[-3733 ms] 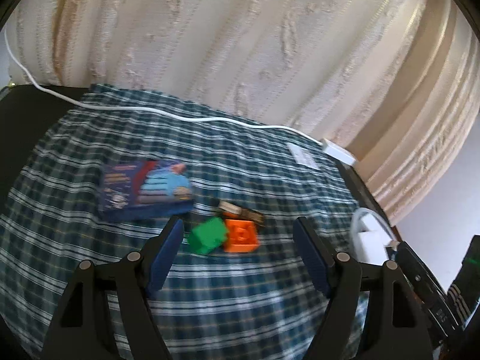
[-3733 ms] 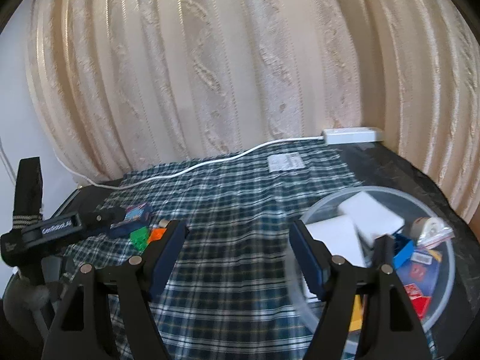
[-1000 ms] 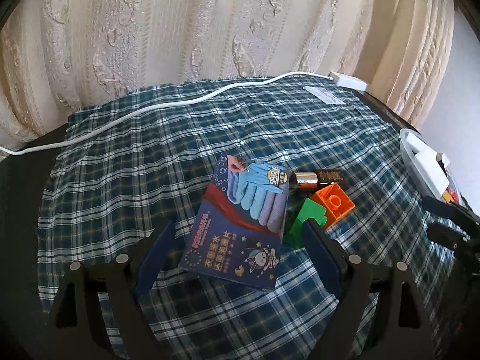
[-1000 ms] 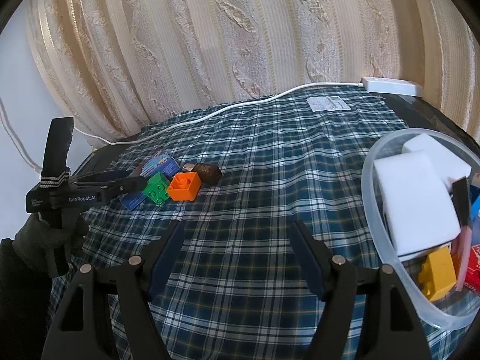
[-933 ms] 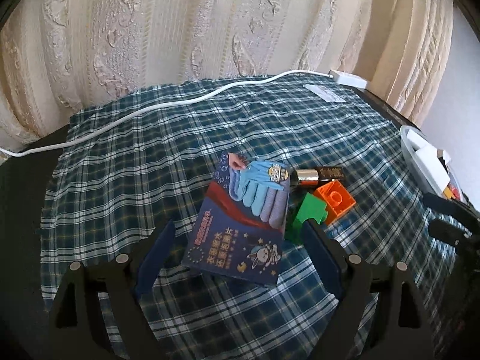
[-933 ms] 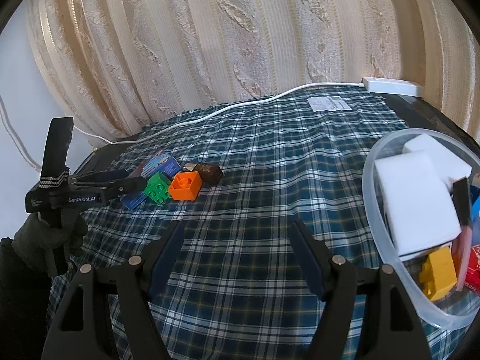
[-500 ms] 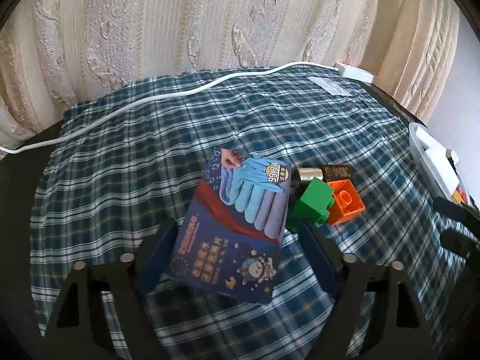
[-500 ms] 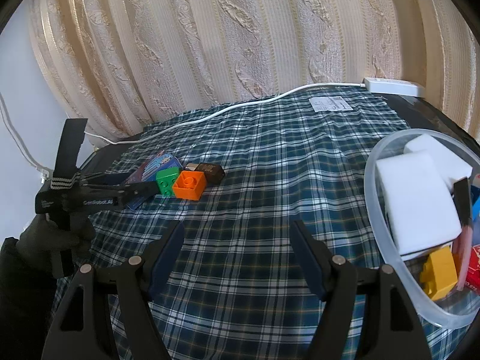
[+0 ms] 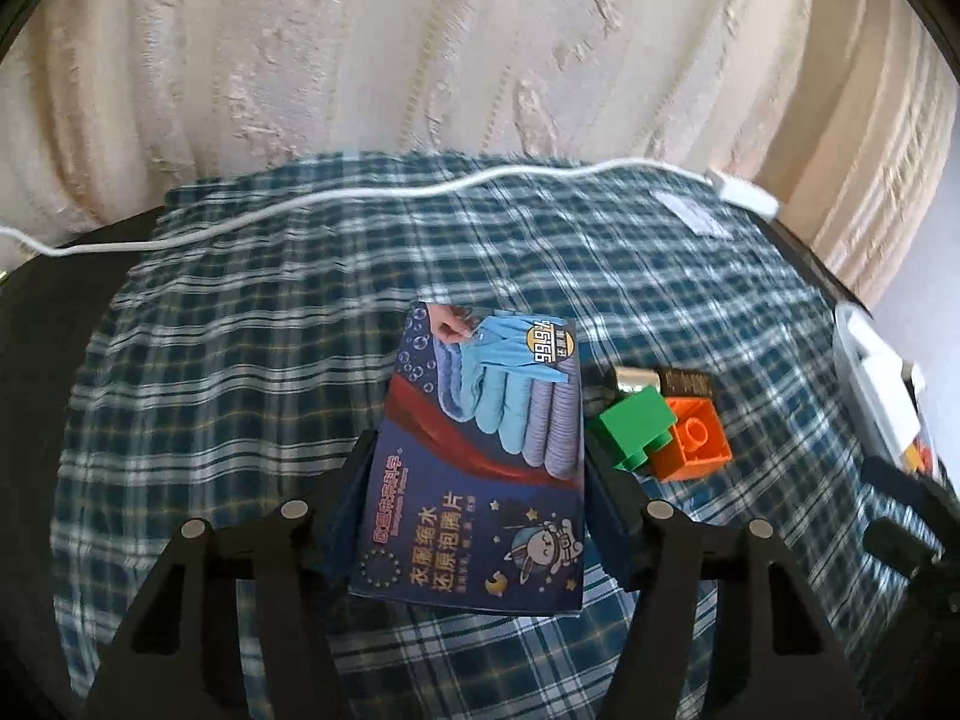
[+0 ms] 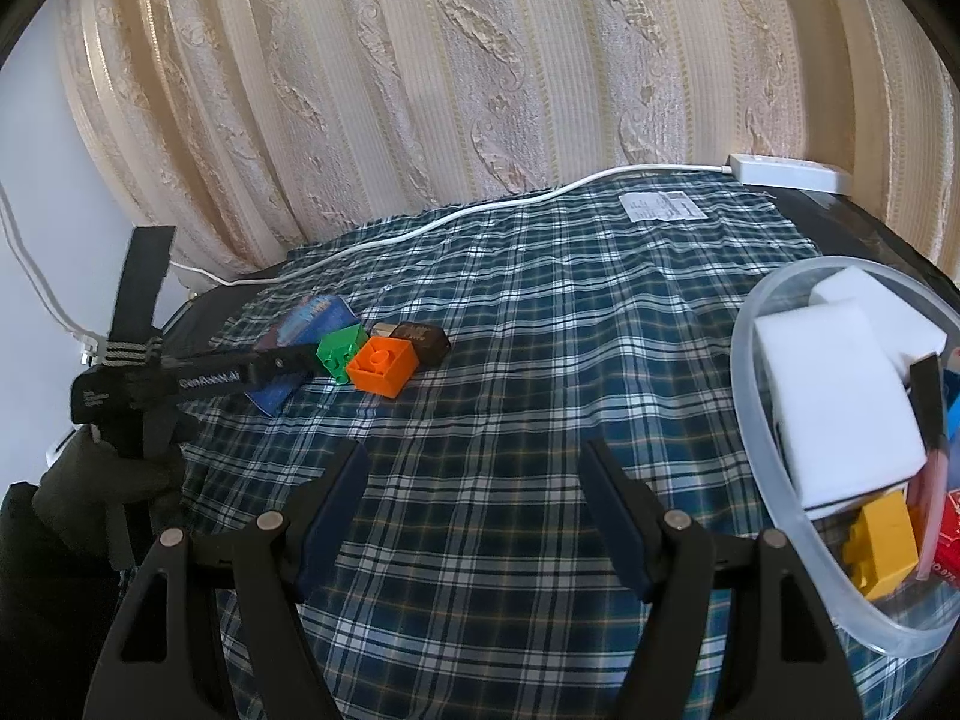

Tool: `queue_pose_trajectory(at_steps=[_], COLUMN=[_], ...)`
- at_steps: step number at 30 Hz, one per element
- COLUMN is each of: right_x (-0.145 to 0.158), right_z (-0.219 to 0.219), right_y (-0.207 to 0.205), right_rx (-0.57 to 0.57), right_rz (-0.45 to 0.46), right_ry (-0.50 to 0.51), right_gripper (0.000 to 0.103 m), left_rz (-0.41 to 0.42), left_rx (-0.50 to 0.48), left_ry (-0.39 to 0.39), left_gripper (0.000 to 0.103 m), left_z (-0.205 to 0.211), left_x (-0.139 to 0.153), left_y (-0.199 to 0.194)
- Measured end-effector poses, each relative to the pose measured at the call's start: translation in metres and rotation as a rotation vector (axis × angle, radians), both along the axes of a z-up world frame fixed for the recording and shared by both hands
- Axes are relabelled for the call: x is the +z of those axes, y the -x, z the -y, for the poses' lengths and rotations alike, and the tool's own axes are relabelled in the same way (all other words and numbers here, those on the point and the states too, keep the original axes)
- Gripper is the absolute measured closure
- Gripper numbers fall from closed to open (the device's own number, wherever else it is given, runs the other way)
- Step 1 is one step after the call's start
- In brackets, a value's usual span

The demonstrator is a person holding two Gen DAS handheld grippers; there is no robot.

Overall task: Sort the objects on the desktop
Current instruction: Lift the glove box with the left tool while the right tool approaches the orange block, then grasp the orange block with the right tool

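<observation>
My left gripper (image 9: 480,462) is shut on a flat dark blue packet (image 9: 480,456) printed with blue gloves, one finger on each long side. The packet seems tilted up off the cloth; it also shows in the right wrist view (image 10: 312,324). Right of it lie a green brick (image 9: 636,426), an orange brick (image 9: 693,447) and a small brown packet (image 9: 666,381). My right gripper (image 10: 474,480) is open and empty above the checked cloth, left of a clear plastic bowl (image 10: 756,456).
The bowl holds white foam blocks (image 10: 834,408), a yellow brick (image 10: 882,534) and other small things. A white cable (image 9: 360,198) and power strip (image 10: 786,171) run along the back by the curtain. A paper label (image 10: 660,204) lies on the cloth.
My left gripper has moved forward onto the blue packet and its fingers have closed in on the packet's sides. The right gripper has barely moved.
</observation>
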State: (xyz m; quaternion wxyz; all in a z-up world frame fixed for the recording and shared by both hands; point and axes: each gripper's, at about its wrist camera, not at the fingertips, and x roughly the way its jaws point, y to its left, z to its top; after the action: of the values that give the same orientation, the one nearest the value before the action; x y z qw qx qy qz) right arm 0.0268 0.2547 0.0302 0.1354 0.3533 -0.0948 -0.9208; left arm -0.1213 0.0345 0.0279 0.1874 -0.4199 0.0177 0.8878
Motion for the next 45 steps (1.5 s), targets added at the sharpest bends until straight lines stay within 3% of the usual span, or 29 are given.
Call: queue_pose_trajectory(at_steps=[11,18,32,40,45], right_x=[0.019,0.007,-0.015,-0.019,-0.019], right_z=[0.029,0.061,0.090,0.096,0.091], right_y=[0.025,0.057,0.096,0.105,0.099], right_rx=[0.109,0.163,0.119,0.090,0.084], right_rz=[0.046,0.121,0.169,0.163,0.161], right_ry=[-0.035,-0.037,-0.080,-0.138,-0.130], right_gripper=[0.027,0.041,0.045,0.061,0.063], left_rz=[-0.090,-0.101,-0.103,-0.103,-0.102], left_rx=[0.141,0.155,0.169,0.169,0.156], left_ry=[-0.033,-0.065,-0.110,-0.112,-0.108], left_gripper=[0.037,0.037,0.037,0.037,0.037], left_z=[0.018,0.023,0.032,0.030,0.026], left_x=[0.019,0.019,0.023,0.023,0.022], left_y=[-0.021,-0.025,-0.029,-0.031,-0.032])
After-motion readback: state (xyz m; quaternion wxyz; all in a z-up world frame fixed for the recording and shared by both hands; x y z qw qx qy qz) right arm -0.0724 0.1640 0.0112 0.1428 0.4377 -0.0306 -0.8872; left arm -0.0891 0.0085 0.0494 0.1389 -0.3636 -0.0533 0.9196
